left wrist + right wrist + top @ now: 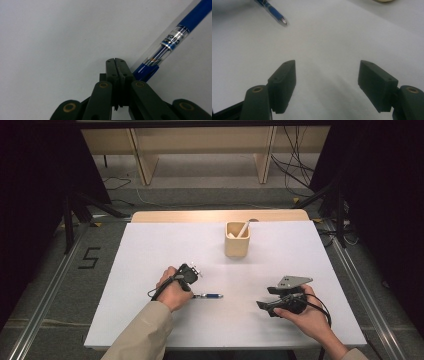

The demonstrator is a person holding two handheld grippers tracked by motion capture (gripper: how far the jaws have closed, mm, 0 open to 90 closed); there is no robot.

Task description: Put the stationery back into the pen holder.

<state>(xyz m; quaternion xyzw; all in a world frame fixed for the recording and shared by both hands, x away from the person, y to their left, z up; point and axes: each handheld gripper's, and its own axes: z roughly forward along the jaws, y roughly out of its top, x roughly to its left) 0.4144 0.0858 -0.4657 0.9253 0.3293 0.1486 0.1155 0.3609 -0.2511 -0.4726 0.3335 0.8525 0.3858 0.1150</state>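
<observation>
Table (150, 250): I see a big white table top. Everything sits on it.

Cup (236, 242): A tan square cup stands upright near the far edge of the table, well apart from both of my tongs. A pale stick (243, 228) leans inside it and pokes out of the top.

Right gripper (265, 306): My right hand (310, 317) holds it low over the near right part of the table. It points toward the left. In the right gripper view (327, 85) its two black jaws stand wide apart with bare white table between them. Nothing is in them.

Left gripper (195, 272): My left hand (172, 292) holds it near the middle of the table, a bit to the left. In the left gripper view (117, 65) the two jaws are pressed tight together. I see nothing pinched between them. Their tips are just beside the pen, on its left in that view. I cannot tell if they touch it.

Pen (209, 295): A blue pen with a clear middle part lies flat on the table, just to the right of my left hand. In the left gripper view (172, 37) it runs slanted up to the top right corner. In the right gripper view (273, 12) its silver tip points toward my open right jaws, but it is well apart from them.
</observation>
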